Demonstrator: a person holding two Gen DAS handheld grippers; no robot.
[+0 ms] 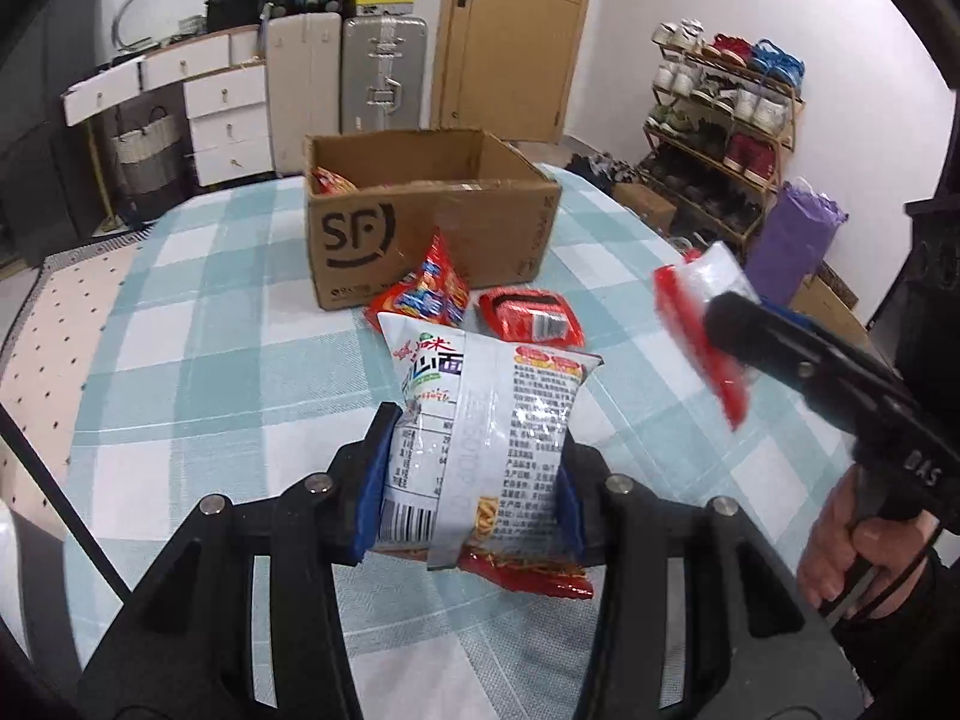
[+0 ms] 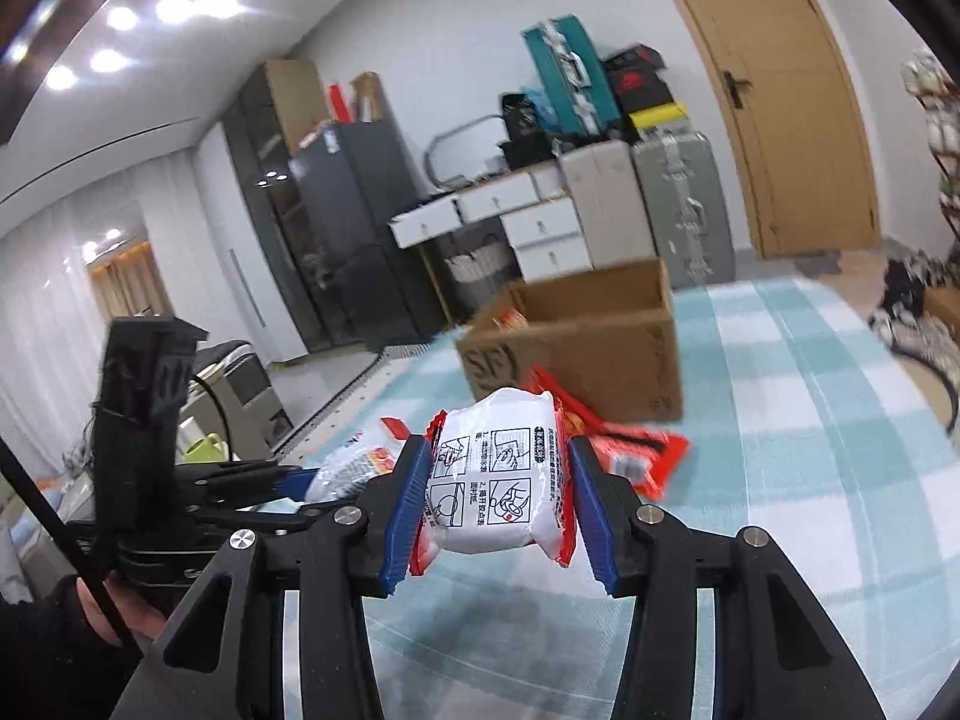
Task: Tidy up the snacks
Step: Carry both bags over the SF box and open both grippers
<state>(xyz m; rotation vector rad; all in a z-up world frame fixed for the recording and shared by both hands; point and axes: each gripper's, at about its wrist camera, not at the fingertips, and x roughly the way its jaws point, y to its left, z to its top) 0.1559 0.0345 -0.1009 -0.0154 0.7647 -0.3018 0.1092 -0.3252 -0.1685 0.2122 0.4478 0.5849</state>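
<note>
Left gripper [image 1: 471, 480] clamps the white noodle bag [image 1: 480, 420] above the checked cloth, right gripper [image 2: 498, 498] pinches a smaller white packet [image 2: 498, 480]; both look light, crinkly, crushable, so mid-body holds suit, box [image 1: 420, 210] ahead

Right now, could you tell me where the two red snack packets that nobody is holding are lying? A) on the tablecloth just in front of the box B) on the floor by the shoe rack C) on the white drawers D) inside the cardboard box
A: both red packets lie on the checked tablecloth in front of the cardboard box.
</note>
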